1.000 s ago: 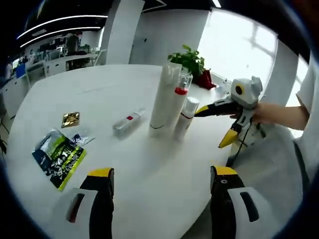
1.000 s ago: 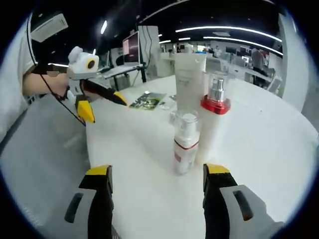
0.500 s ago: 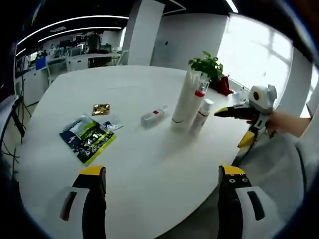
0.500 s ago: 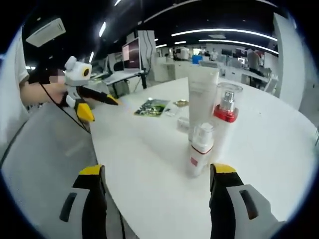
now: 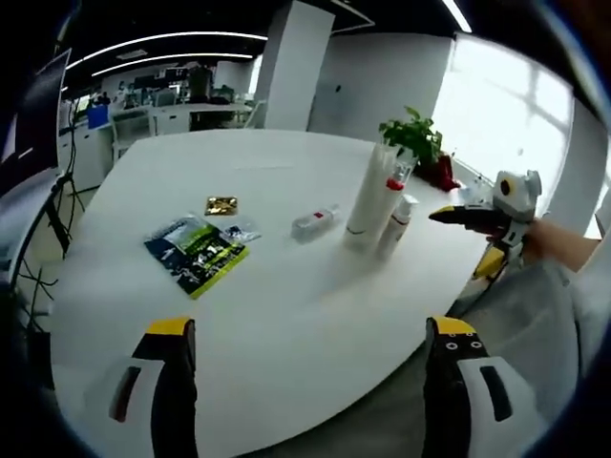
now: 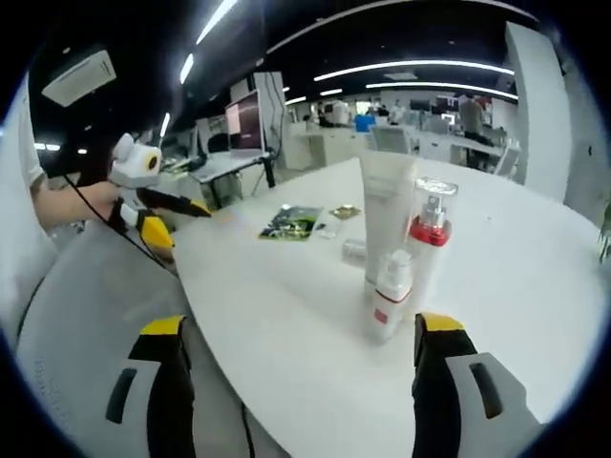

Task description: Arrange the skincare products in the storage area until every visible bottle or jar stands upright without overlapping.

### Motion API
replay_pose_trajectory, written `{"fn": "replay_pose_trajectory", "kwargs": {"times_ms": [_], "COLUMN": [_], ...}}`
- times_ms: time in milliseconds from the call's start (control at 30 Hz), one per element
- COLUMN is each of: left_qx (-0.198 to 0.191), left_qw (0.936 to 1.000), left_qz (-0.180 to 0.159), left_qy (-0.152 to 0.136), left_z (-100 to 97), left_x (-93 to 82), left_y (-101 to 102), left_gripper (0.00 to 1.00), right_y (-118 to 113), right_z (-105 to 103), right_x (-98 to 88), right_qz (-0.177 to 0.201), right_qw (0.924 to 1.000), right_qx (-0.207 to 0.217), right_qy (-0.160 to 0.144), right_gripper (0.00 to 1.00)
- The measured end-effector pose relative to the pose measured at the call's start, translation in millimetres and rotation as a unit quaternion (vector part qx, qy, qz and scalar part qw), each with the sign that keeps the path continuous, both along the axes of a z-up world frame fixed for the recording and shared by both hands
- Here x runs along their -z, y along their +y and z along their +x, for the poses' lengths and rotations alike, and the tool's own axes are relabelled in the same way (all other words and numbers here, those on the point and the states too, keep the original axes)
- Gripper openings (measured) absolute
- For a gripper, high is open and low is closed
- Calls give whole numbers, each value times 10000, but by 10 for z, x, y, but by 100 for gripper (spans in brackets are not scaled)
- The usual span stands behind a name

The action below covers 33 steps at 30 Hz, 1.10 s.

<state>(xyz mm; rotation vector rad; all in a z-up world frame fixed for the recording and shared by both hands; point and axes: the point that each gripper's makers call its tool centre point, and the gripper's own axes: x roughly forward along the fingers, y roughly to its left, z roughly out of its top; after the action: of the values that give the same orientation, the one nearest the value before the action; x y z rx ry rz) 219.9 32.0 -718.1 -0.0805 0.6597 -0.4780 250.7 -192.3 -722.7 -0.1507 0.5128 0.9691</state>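
We note the round white table [image 5: 286,315] first, wide and mostly bare, with the skincare group set toward one edge. Largest of the products is the tall white squeeze tube [image 6: 386,215], upright on its cap end; just beside it stands the clear pump bottle with a red collar [image 6: 427,239], and in front of those the small white spray bottle with a red band [image 6: 391,296], also upright. The three stand close together; we cannot tell whether they touch. The one item out of order is the small clear bottle with a red label [image 5: 315,222], lying on its side, its long axis running roughly across the left gripper view, between the upright cluster and the green and black printed sachet [image 5: 196,254]. A small gold foil packet [image 5: 221,205] lies beyond the sachet. The left gripper [image 5: 310,382] is spread wide and carries nothing, well back off the table edge. The right gripper [image 6: 305,382] is likewise spread and empty, facing the cluster, with the fallen bottle behind the tube. We judge the left the better placed: open table leads straight to the bottle.
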Motion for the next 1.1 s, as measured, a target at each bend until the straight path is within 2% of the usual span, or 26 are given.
{"fn": "replay_pose_trajectory", "kwargs": {"times_ms": [67, 100, 233, 333, 467, 533, 700, 867, 1100], "left_qx": [5, 4, 6, 54, 91, 80, 48, 107, 263], "left_qw": [10000, 10000, 9999, 9998, 9996, 9996, 9998, 9998, 9995], "left_qz": [14, 28, 31, 45, 92, 90, 88, 111, 102], "left_qy": [-42, -57, -116, -178, -233, -241, -178, -120, -106], "left_z": [-14, -23, -48, -32, -17, -16, -53, -59, 74], "left_x": [-39, -47, -110, -153, -221, -222, -193, -163, -144], "left_y": [0, 8, 11, 1, 30, 38, 15, -52, -211], "left_gripper": [94, 94, 95, 97, 97, 97, 97, 96, 96], "right_y": [-22, -16, 85, 66, 72, 33, 15, 5, 5], "right_z": [-29, -35, -76, -63, -80, -75, -66, -69, -82], "right_x": [42, 39, -104, -82, -56, -34, -34, -7, -9], "right_qz": [-443, -476, -221, -411, -357, -501, -448, -560, -578], "right_qw": [9989, 9987, 9996, 9987, 9991, 9985, 9988, 9982, 9981], "right_qx": [-114, -133, -134, -158, -113, -73, -10, -24, -18], "right_qy": [-88, -106, -134, -252, -197, -196, -206, -207, -205], "right_gripper": [99, 100, 99, 99, 99, 99, 99, 99, 99]}}
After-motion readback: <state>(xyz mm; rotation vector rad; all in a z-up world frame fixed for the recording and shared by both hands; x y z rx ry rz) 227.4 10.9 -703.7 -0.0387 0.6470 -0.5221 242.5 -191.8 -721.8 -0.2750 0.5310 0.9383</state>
